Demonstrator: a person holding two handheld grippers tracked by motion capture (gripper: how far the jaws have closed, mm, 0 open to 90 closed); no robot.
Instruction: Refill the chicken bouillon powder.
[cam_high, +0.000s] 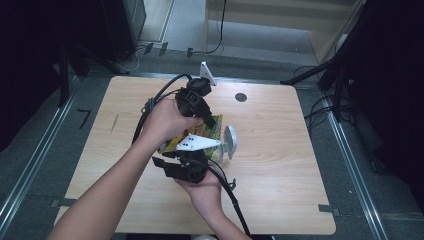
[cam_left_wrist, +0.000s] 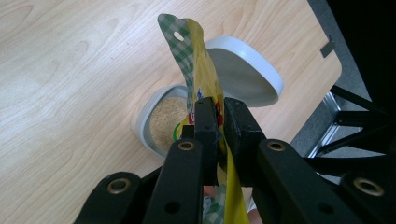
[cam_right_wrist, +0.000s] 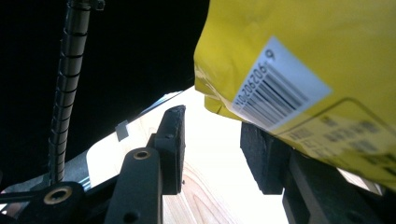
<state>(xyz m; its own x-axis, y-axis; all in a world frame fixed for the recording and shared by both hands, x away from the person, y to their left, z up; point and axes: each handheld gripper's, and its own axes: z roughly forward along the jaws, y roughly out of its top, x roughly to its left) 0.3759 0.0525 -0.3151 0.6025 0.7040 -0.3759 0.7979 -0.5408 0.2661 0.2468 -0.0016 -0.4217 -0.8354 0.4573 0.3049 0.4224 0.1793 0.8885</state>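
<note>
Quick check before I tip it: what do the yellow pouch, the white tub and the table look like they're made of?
Pouch: thin glossy plastic film, judging by its creases, printed checks and stick-on barcode label. Tub: smooth, matt white plastic by the look of it, with a thick rounded rim; its lid matches. Table: pale wood grain, probably a laminate or veneer, with a flat, even sheen.

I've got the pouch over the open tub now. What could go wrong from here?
1. The left gripper pinches the yellow pouch by a thin edge; it could slip or twist and miss the tub.
2. The right gripper stands open with the pouch resting on one jaw, so that end may sag.
3. The tub's hinged lid stands up close behind the pouch; a nudge might tip the tub and spill its granules.
</note>
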